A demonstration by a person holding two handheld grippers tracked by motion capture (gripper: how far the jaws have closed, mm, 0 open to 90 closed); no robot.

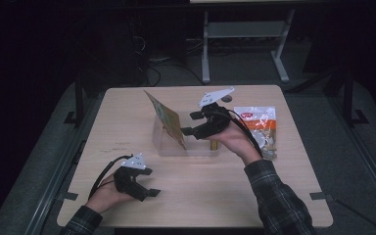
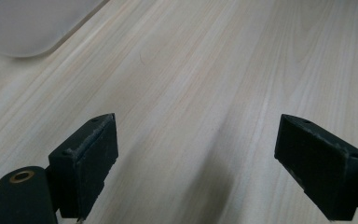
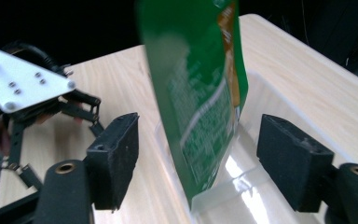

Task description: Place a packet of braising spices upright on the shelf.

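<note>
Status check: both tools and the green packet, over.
Right tool open, astride green packet standing in clear bin. Left tool open, empty. Nothing in the way.

Green pouch (image 3: pixel 200 98) stands in clear bin (image 3: pixel 261 186), fingers (image 3: pixel 116 158) apart.

The green packet (image 3: pixel 200 107) is cut off by the top edge of the right gripper view, its print too blurred to read. In the high view the clear box (image 1: pixel 176 147) partly hides behind the packet, and the snack bag (image 1: pixel 259 122) has lettering too small to tell
</note>
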